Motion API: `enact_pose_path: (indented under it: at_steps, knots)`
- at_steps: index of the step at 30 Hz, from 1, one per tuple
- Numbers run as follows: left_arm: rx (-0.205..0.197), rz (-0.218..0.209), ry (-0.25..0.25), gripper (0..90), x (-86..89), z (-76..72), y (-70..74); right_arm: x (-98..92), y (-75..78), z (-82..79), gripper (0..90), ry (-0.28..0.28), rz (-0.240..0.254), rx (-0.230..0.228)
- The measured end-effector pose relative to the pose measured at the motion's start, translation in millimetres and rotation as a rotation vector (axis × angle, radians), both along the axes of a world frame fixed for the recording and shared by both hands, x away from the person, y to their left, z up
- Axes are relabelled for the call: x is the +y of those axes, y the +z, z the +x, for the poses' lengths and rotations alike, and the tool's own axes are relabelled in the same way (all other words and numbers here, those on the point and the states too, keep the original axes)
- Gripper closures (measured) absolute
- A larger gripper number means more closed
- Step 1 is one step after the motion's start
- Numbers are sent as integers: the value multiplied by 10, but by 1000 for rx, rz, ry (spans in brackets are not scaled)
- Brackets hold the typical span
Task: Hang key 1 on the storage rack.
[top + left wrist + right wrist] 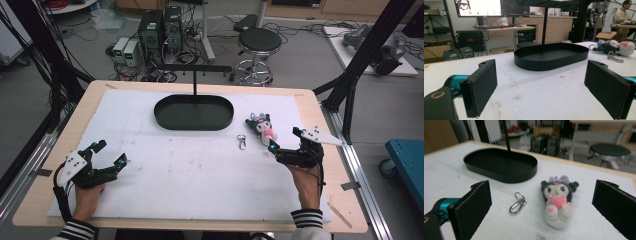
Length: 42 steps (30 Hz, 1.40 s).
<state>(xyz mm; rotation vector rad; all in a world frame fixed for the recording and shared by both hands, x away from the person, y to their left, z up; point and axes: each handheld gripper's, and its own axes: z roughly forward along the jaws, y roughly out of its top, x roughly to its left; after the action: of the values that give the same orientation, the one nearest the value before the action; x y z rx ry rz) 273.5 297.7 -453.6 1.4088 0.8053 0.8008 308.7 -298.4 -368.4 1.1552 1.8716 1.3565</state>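
On the white mat covering the wooden surface:

Item 1, plush toy. Small dark-hooded figure with a pale face, a lilac bow and a pink patch on its front. Lies on its back at the right of the mat, near the right end of the black tray, just ahead of the right tongs.

Item 2, metal clasp. Silver snap hook with a ring. Lies flat on the mat just beside the plush toy, between the toy and the tray, apart from both.

Item 3, black tray. Oval, shallow-walled, at the far centre of the mat. A thin black post with a crossbar rises from it.

Item 4, right tongs. Held in the person's right hand at the right edge of the mat. Jaws spread wide and released, grasping nothing; the plush toy lies on the mat beyond the gap.

Item 5, left tongs. Held in the person's left hand at the near left of the mat, well apart from toy and clasp. Jaws spread wide, grasping nothing, pointed toward the tray.
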Motion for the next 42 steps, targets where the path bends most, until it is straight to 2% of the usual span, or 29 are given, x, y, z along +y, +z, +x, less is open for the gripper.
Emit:
enact_pose_path:
  at_steps: [1, 2, 4, 10, 15, 17, 19, 20, 21, 26, 28, 31, 32, 34, 35, 37, 40, 42]
  knots:
    - [0, 0, 0, 116, 0, 0, 0, 2, 34, 37, 15, 8, -17, 20]
    - [0, 0, 0, 116, 0, 0, 0, 2, 34, 37, 15, 8, -17, 20]
    - [0, 0, 0, 116, -1, 0, 0, 23, 121, 135, 15, 19, -63, 66]
    - [-1, 3, -1, 116, 0, 0, 1, 13, 226, 288, 15, 15, -84, 121]
    - [1, 0, 1, 116, -1, 0, 0, -6, 309, 456, 15, 0, -125, 189]
    - [1, -1, 1, 116, -1, 1, 0, -5, 316, 486, 15, 1, -136, 200]
    - [1, 0, 0, 116, 0, 1, 0, 6, 331, 592, 16, 2, -157, 256]
    - [1, 1, 0, 116, 1, 1, 0, 6, 331, 592, 16, 2, -157, 256]
    - [1, 0, 0, 116, 0, 1, 0, 24, 335, 666, 16, 0, -178, 291]
    - [1, 3, 0, 116, 0, 0, 1, 43, 307, 816, 16, -25, -216, 357]
    - [0, 4, -1, 116, 0, 1, 1, 44, 287, 862, 16, -47, -237, 375]
    - [0, 5, 0, 116, -1, 0, 1, 36, 259, 904, 16, -50, -240, 392]
    - [0, 5, 0, 116, -1, 1, 1, 38, 225, 938, 16, -54, -251, 414]
    - [1, 4, 0, 116, 0, 1, 1, 39, 213, 949, 16, -55, -255, 421]
    - [0, 5, 0, 116, -1, 0, 1, 49, 177, 980, 16, -58, -263, 440]
    - [0, 5, 0, 116, -1, 1, 1, 55, 165, 992, 16, -55, -270, 445]
    - [1, 5, 0, 116, -1, 0, 1, 97, 108, 1044, 16, -56, -307, 466]
    - [-1, 5, 1, 115, -2, 1, 1, 116, 79, 1065, 16, -56, -313, 483]
